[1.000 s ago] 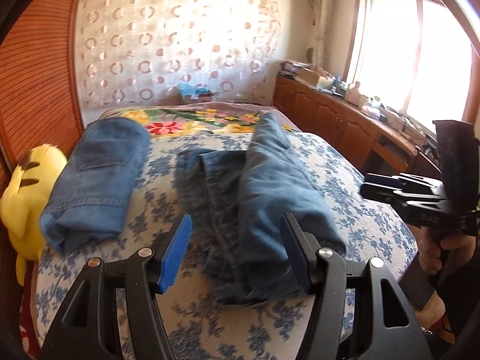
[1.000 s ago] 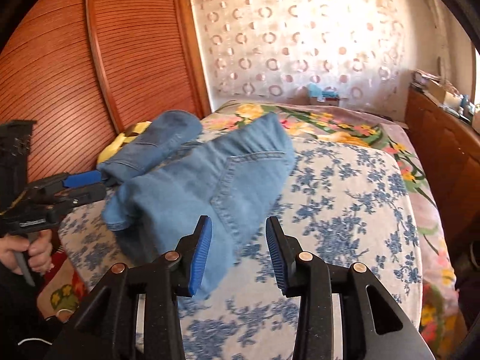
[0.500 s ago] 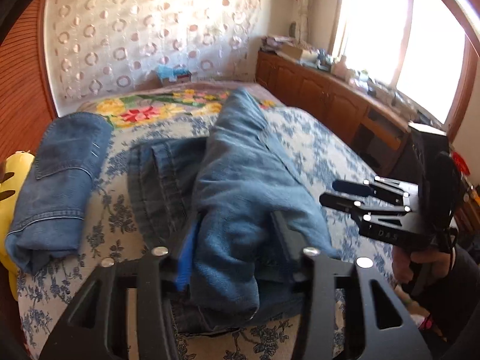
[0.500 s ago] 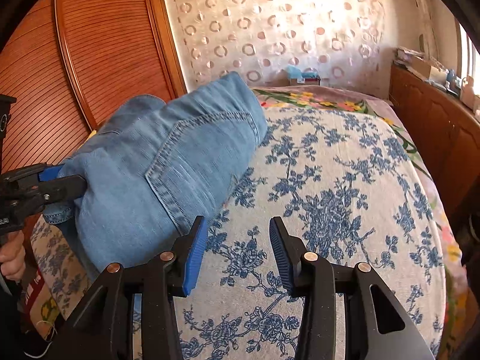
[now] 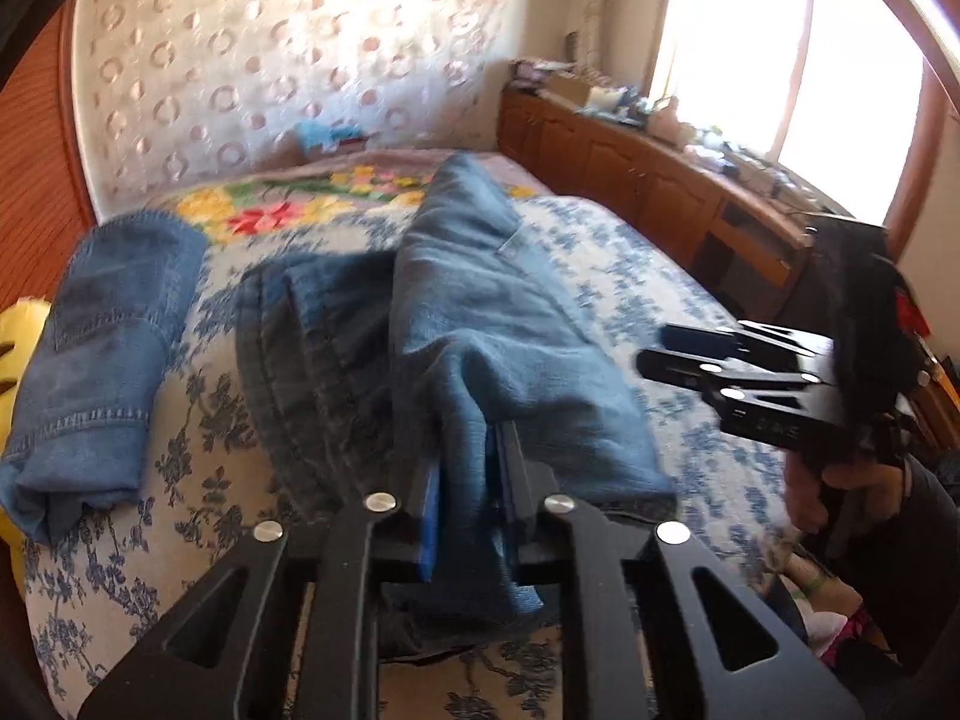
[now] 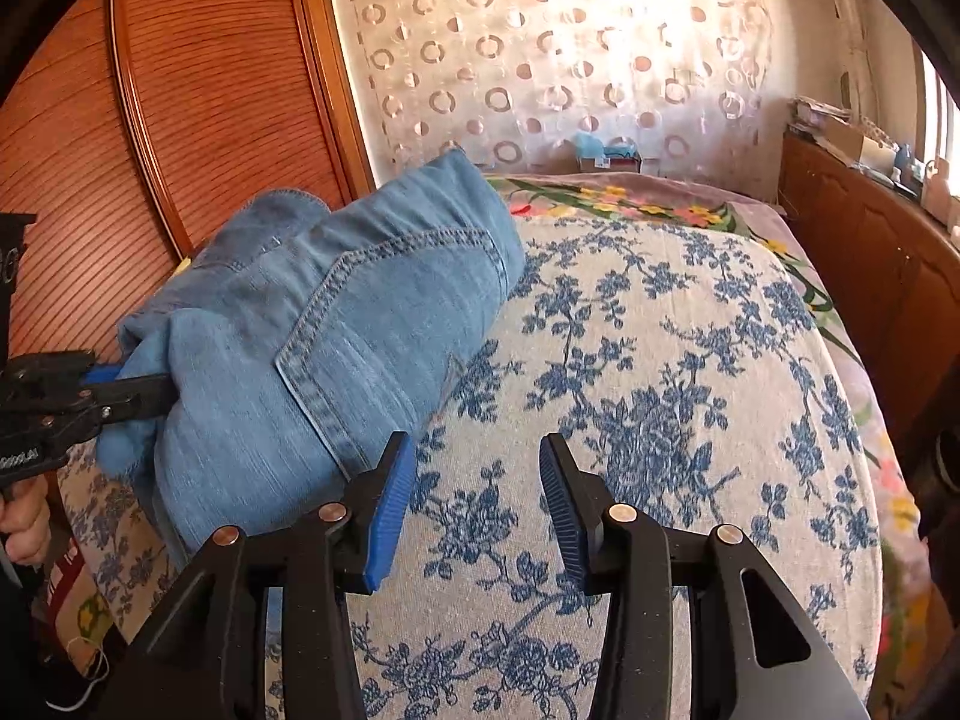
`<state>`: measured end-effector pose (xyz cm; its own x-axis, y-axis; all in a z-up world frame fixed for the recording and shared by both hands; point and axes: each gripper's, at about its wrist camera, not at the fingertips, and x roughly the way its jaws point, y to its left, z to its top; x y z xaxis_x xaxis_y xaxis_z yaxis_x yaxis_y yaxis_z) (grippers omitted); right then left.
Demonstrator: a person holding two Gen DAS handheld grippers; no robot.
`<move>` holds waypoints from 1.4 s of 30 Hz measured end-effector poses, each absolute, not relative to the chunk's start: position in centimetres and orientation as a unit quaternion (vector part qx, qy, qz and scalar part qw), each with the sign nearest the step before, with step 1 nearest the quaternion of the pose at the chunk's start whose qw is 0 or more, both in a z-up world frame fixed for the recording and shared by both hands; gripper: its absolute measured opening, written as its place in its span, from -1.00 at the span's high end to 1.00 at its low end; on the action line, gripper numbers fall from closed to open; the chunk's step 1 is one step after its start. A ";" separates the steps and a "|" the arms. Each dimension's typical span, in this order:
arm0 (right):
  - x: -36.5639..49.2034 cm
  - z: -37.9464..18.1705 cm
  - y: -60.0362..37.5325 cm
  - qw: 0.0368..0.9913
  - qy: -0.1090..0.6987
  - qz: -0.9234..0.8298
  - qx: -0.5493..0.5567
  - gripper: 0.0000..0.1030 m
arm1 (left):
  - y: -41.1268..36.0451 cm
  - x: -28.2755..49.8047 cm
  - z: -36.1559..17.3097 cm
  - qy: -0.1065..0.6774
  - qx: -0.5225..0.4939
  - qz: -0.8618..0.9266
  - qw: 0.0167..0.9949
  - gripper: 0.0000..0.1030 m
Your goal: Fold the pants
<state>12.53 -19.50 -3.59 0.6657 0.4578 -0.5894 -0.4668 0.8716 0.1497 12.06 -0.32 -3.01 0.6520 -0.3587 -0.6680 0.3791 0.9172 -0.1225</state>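
A pair of light blue jeans (image 5: 480,324) lies lengthwise on the bed, bunched into a thick ridge over a darker layer. My left gripper (image 5: 465,474) is shut on the near end of the jeans, with denim pinched between its blue pads. The right wrist view shows the same jeans (image 6: 336,330) with a stitched back pocket, and the left gripper (image 6: 129,387) clamped into their left end. My right gripper (image 6: 474,486) is open and empty, just right of the jeans above the floral bedspread. It also shows in the left wrist view (image 5: 678,351).
A second pair of jeans (image 5: 102,348) lies folded at the bed's left side beside a yellow plush toy (image 5: 18,354). The floral bedspread (image 6: 660,390) stretches to the right. A wooden cabinet (image 5: 630,174) with clutter runs under the window. A wooden slatted wardrobe (image 6: 150,120) stands at the left.
My left gripper moved forward and closed on the near end of the light jeans. My right gripper moved closer to the jeans and stayed open.
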 end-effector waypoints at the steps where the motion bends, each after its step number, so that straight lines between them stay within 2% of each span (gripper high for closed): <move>1: 12.8 -3.5 -19.7 0.912 0.317 0.261 -0.001 0.02 | -0.4 11.6 -2.5 0.355 0.014 -0.210 0.911 0.75; 4: 13.1 -2.6 -19.8 0.915 0.304 0.265 0.003 -0.14 | -0.9 9.9 -0.2 0.324 0.010 -0.230 0.918 0.77; 11: 15.3 -0.6 -19.0 0.921 0.289 0.260 0.000 -0.17 | -0.7 7.0 2.1 0.290 0.009 -0.233 0.928 0.79; 30: 23.8 -1.8 -12.6 0.890 0.328 0.317 0.008 -0.18 | 6.5 5.0 -6.0 0.338 -0.068 -0.165 0.924 0.81; 42: 24.0 -1.8 -8.6 0.884 0.315 0.344 -0.030 -0.18 | 7.6 3.6 -6.7 0.346 -0.074 -0.157 0.922 0.81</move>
<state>24.00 -8.57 -1.79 0.5649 0.5884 -0.5785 -0.6267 0.7620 0.1630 3.56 7.62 -6.71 0.7107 -0.3408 -0.6154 0.2390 0.9398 -0.2444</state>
